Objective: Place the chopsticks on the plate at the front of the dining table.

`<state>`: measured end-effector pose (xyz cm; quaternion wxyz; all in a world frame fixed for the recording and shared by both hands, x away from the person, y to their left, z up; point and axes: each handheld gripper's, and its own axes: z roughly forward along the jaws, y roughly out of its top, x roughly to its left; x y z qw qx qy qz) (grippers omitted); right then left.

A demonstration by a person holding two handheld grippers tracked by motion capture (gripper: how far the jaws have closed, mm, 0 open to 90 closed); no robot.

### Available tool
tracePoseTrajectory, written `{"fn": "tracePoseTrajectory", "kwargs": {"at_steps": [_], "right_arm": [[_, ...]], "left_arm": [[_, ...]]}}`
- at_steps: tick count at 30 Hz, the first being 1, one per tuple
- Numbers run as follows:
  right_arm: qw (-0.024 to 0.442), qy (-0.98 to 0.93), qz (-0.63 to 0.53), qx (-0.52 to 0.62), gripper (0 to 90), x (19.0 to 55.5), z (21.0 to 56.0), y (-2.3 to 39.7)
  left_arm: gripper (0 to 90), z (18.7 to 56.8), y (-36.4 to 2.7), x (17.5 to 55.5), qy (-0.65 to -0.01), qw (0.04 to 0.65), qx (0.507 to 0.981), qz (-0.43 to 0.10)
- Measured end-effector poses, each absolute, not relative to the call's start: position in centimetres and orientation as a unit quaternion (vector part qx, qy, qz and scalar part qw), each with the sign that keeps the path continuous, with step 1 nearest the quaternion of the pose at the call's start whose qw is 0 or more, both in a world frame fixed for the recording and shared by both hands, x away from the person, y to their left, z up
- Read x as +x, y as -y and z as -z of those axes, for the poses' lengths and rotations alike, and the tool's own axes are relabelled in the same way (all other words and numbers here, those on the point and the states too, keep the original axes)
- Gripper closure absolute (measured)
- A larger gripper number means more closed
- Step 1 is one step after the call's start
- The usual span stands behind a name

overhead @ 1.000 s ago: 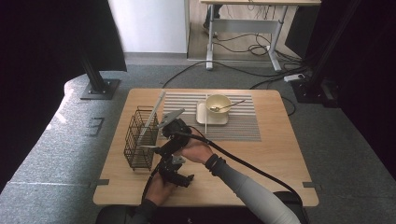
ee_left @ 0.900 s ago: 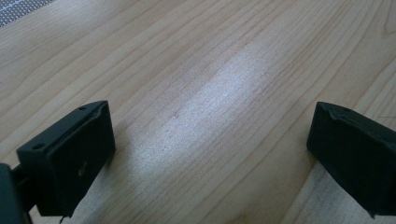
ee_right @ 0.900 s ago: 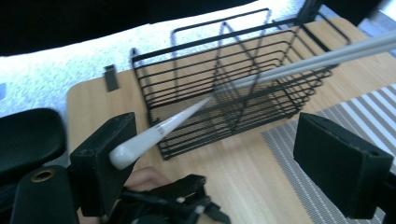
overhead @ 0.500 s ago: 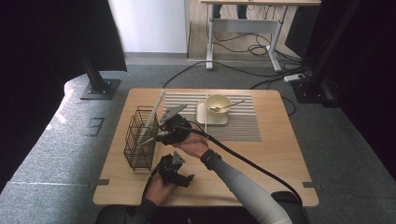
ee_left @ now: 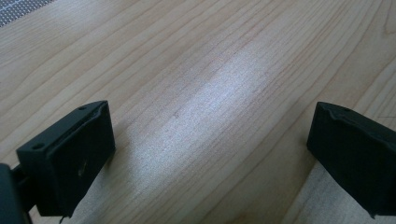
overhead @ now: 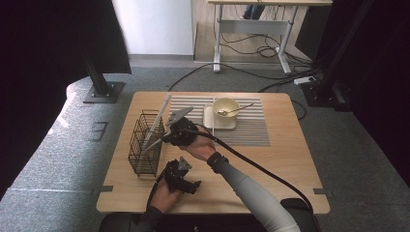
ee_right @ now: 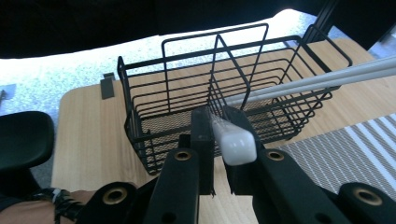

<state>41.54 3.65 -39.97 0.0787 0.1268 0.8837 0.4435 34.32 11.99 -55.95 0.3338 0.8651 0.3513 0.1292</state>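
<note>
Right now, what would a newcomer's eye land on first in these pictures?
Probably the right gripper, shut on the end of a white chopstick at the near side of the black wire basket on the table's left. Two more chopsticks lean in the basket. Further back, a pale bowl with a spoon sits on the striped mat.

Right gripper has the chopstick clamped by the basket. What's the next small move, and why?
Probably tip the white chopstick down into the black wire basket before letting go. The right gripper has just closed on its thick end, while two other chopsticks already lean in a basket compartment. The left gripper sits open over bare table.
</note>
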Motion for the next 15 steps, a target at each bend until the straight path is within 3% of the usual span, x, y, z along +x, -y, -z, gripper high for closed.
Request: {"fn": "tracePoseTrajectory", "kwargs": {"at_steps": [15], "right_arm": [[0.067, -0.878, -0.458, 0.122, 82.8, 41.1, 37.3, -1.9]], "left_arm": [[0.2, 56.0, -12.0, 34.3, -0.351, 0.333, 0.865, -0.130]]}}
